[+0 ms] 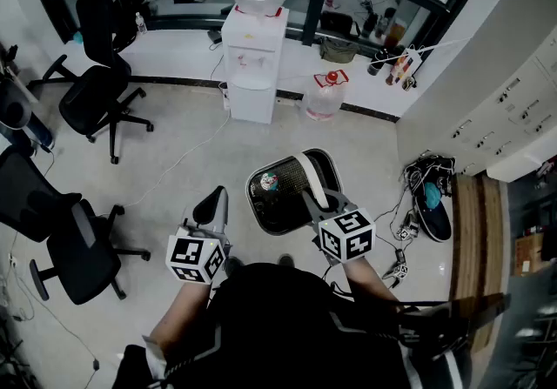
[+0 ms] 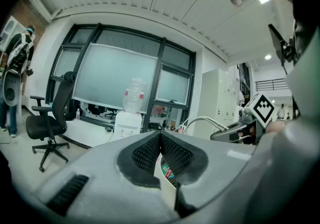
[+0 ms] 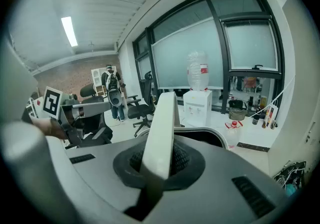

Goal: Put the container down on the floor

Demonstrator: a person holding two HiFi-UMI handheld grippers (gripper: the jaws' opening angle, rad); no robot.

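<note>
A black round container [image 1: 277, 209] with a white arched handle [image 1: 311, 178] is in front of me, some litter inside it. My right gripper [image 1: 315, 202] is shut on that handle, which runs up between its pads [image 3: 161, 133]; the container's dark rim [image 3: 212, 135] curves behind. Whether its base touches the floor is hidden. My left gripper [image 1: 215, 203] is to the container's left, apart from it, shut with nothing held; its pads [image 2: 160, 143] meet, and the container's contents [image 2: 169, 174] show below them. The right gripper [image 2: 235, 131] shows at the right of the left gripper view.
A water dispenser [image 1: 255, 65] stands ahead by the window, with a water jug [image 1: 324, 96] on the floor beside it. Office chairs [image 1: 103, 87] [image 1: 61, 239] are on the left. Shoes and cables [image 1: 428, 200] lie right, by white cabinets [image 1: 513, 109]. A person [image 3: 112, 92] stands far off.
</note>
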